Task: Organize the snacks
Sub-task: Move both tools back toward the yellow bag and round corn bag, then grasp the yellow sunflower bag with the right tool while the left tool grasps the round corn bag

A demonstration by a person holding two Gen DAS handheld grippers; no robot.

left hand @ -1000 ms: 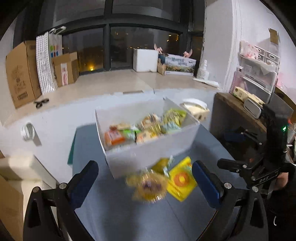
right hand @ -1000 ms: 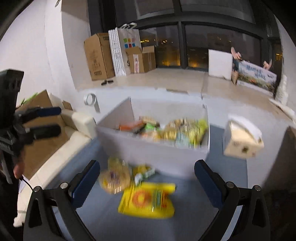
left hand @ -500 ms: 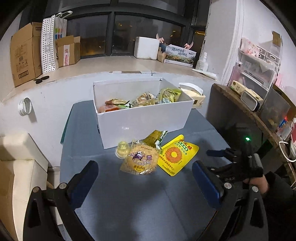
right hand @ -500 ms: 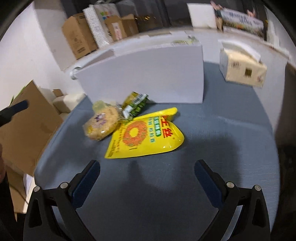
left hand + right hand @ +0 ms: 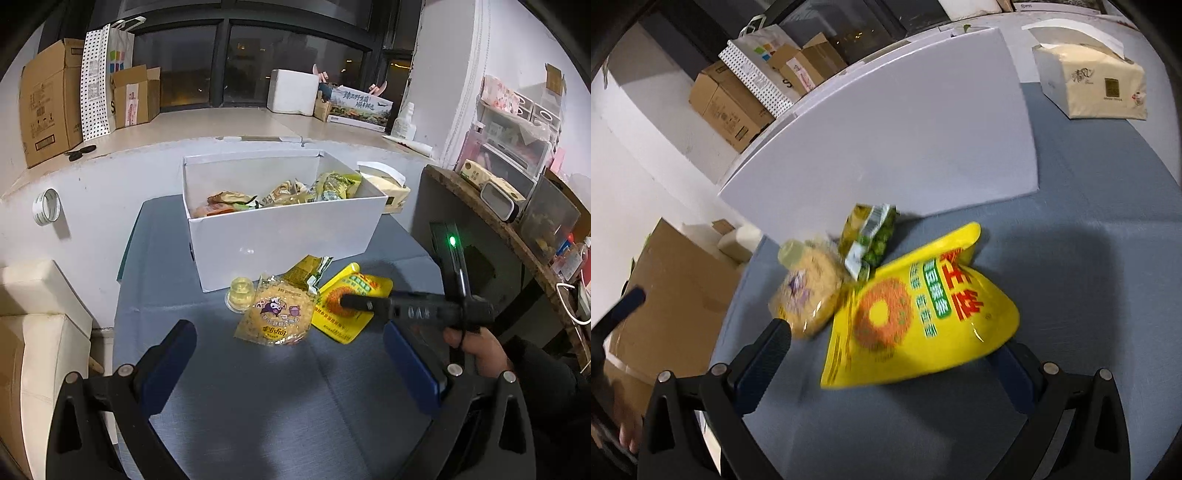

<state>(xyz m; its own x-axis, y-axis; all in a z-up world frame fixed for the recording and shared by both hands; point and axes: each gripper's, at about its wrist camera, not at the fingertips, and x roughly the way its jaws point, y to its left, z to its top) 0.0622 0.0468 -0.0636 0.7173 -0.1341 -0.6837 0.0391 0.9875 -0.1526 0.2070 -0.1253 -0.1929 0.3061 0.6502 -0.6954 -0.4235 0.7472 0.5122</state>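
Right gripper point(image 5: 897, 354) is held wide open, yellow pouch point(image 5: 919, 314) lying between its 2 fingers. Left gripper point(image 5: 291, 354) is open, empty; white box point(image 5: 284, 236) is seen ahead.

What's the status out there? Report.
Right gripper open, straddling yellow pouch. Left gripper open, idle. Round cracker pack crowds the pouch's left edge.

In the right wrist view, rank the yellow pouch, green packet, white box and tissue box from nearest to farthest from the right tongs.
1. Yellow pouch: between the open right tongs, its lower edge over the right finger.
2. Green packet: just beyond the pouch, left of centre.
3. White box: behind the packet, across the middle.
4. Tissue box: far right, past the box's corner.
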